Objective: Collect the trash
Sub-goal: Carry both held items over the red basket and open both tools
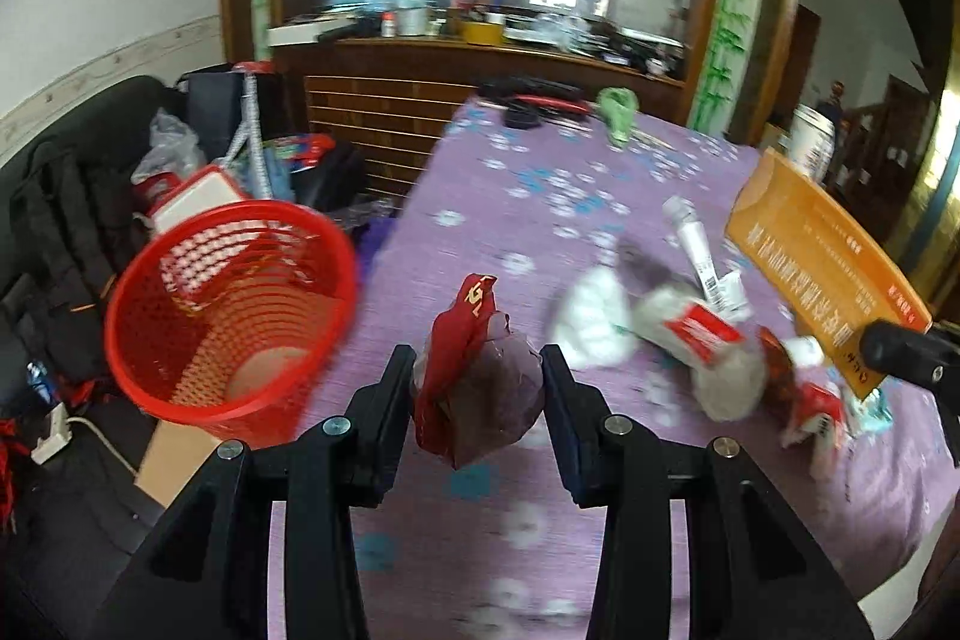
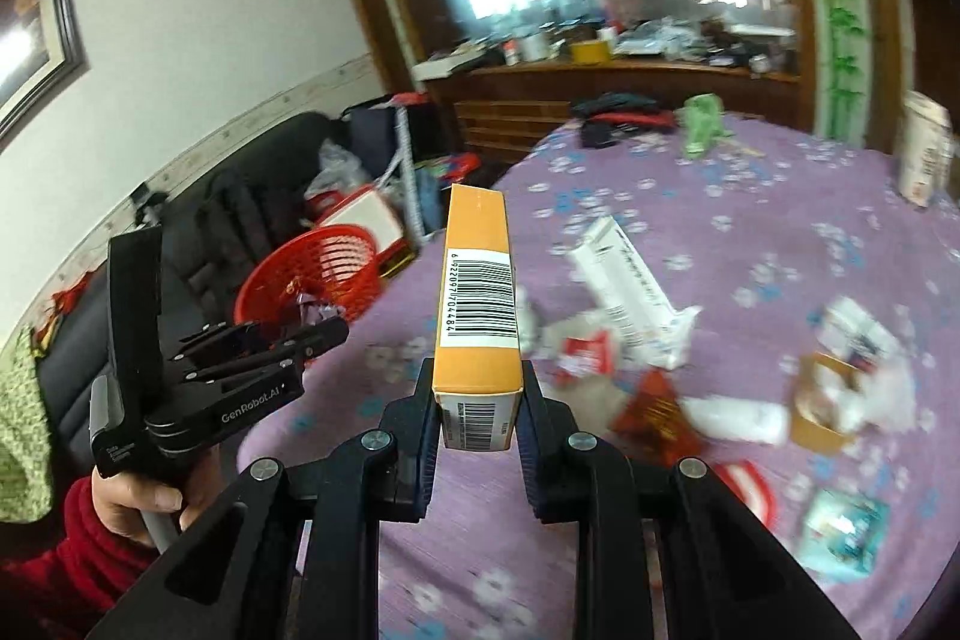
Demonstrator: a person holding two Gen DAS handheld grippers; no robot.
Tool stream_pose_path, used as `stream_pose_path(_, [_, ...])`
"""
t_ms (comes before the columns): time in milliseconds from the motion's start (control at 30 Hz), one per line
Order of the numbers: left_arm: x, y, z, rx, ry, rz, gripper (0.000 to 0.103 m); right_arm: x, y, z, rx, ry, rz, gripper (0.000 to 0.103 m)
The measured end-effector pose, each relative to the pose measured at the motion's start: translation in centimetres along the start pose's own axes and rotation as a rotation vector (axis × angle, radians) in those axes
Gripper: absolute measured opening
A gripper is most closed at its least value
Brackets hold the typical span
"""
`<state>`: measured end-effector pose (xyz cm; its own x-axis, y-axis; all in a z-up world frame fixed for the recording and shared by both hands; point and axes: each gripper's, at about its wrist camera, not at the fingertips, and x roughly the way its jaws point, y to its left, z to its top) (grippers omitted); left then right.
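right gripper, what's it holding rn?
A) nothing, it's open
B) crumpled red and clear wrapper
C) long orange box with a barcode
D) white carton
C: in the right wrist view the right gripper is clamped on the near end of the long orange box, barcode label facing up; the crumpled red wrapper sits in the left gripper instead.

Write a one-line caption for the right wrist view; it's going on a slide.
Right gripper clamps an orange box above the purple tablecloth, red basket beyond.
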<state>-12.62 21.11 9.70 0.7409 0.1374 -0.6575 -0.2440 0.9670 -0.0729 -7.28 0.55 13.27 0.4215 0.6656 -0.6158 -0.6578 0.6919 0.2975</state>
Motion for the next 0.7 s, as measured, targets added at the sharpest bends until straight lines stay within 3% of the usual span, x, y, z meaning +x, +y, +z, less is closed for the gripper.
stream_pose_path(467, [4.3, 14.4, 2.2, -0.180, 0.067, 0.163, 0.040, 15.0, 7.7, 6.6, -0.012, 0.208, 0.209, 0.025])
stream_pose_path(667, [5.8, 16.7, 2.4, -0.211, 0.085, 0.183, 0.042, 20.6, 10.2, 8.2, 0.010, 0.254, 0.245, 0.026])
stream_pose_path(700, [5.8, 16.9, 2.3, -0.216, 0.082, 0.185, 0.047, 21.3, 10.3, 8.3, 0.013, 0.265, 0.247, 0.026])
